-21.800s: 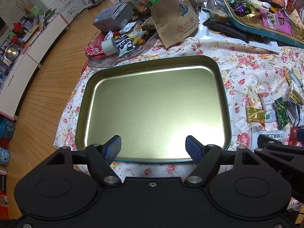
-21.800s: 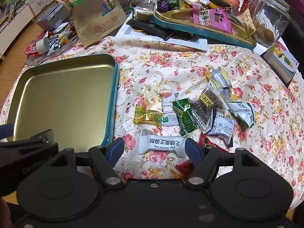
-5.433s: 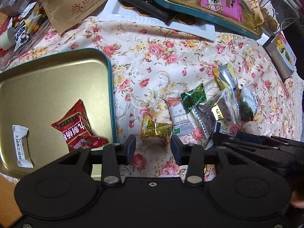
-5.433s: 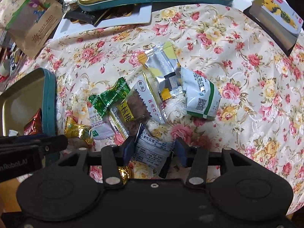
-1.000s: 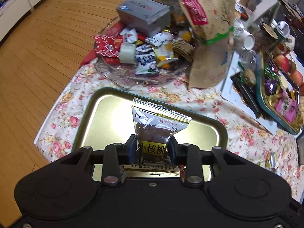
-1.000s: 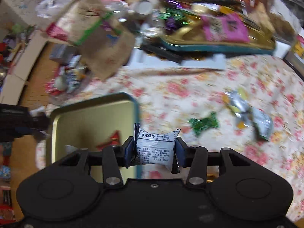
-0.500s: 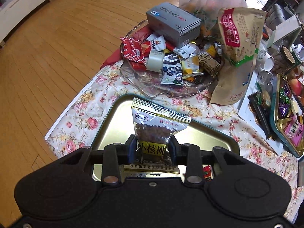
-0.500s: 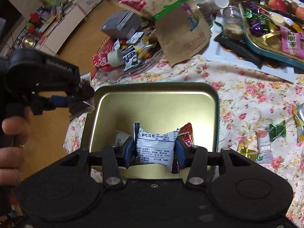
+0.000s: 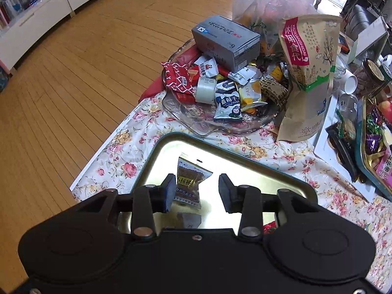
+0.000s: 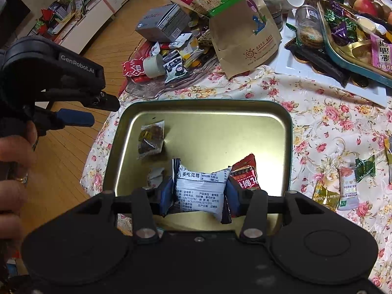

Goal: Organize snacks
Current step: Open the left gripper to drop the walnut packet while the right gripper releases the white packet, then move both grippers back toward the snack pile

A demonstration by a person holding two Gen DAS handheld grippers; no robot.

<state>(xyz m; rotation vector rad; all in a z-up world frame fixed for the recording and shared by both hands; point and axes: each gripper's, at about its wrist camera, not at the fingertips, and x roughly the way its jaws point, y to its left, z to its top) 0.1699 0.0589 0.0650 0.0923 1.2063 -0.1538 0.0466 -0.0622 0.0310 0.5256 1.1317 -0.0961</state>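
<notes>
Tray (image 10: 284, 112) w/ walnut pkt (image 10: 150, 138), red pkt (image 10: 245, 175).

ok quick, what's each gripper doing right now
left gripper: open, holding nothing; the clear brown walnut snack packet lies in the gold metal tray.
right gripper: closed on the white-and-blue snack packet.

The tray (image 10: 289, 132) is gold inside with a teal rim, and it sits on a white cloth (image 10: 318, 112) patterned with pink and red roses and yellow flowers. In the tray lie a clear packet (image 10: 150, 138) with brown filling and a yellow band at far left and a red packet (image 10: 245, 175) with white letters at near right, while a white packet (image 10: 201, 188) with dark blue edges and black print sits nearest. Right of the tray on the cloth lie a gold candy (image 10: 324, 194) and a green candy (image 10: 365, 169); the floor (image 9: 73, 73) is orange-brown wood.
</notes>
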